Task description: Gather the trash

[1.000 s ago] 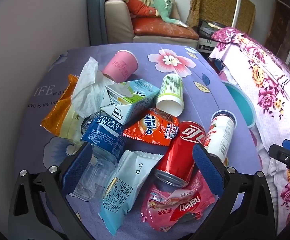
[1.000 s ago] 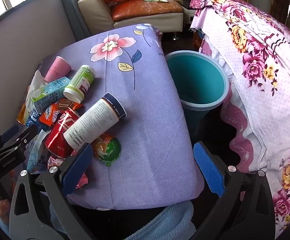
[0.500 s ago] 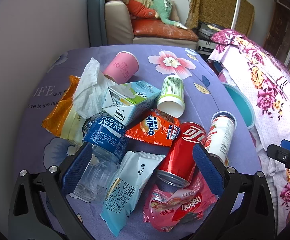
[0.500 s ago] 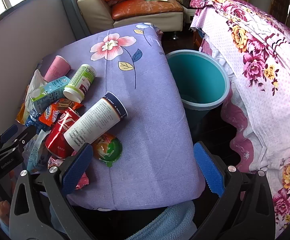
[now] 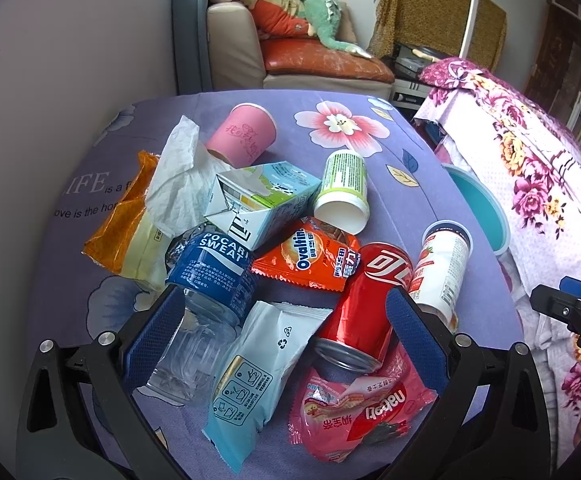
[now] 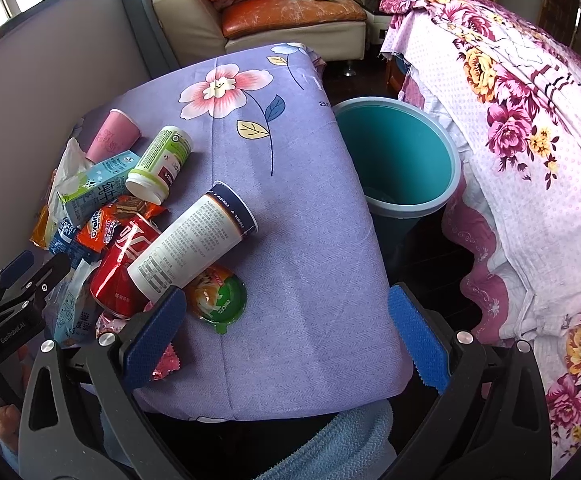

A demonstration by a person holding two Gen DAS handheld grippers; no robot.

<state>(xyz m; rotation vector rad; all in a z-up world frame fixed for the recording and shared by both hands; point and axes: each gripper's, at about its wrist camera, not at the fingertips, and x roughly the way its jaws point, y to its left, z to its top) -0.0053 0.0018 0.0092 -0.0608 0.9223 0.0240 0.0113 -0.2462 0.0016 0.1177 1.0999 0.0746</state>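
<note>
A heap of trash lies on the purple flowered table (image 5: pixel 370 184): a red can (image 5: pixel 364 308), a clear Pocari Sweat bottle (image 5: pixel 206 292), a white-blue wrapper (image 5: pixel 258 364), a red snack wrapper (image 5: pixel 358 408), an orange Ovaltine packet (image 5: pixel 310 258), a milk carton (image 5: pixel 258 204), a pink cup (image 5: pixel 242 132), a green-white cup (image 5: pixel 344 188) and a white tube cup (image 6: pixel 194 248). My left gripper (image 5: pixel 284 334) is open above the near items, empty. My right gripper (image 6: pixel 286 332) is open and empty over the table's near edge. A teal bin (image 6: pixel 398 156) stands right of the table.
A white tissue (image 5: pixel 178 172) and an orange bag (image 5: pixel 126 224) lie at the heap's left. A green jelly lid (image 6: pixel 220 300) lies by the tube cup. A flowered bed cover (image 6: pixel 530 140) is on the right. A sofa (image 5: pixel 310 56) stands behind the table.
Both views have shifted slightly; the left gripper has drawn back a little from the heap. Nothing was taken hold of.
</note>
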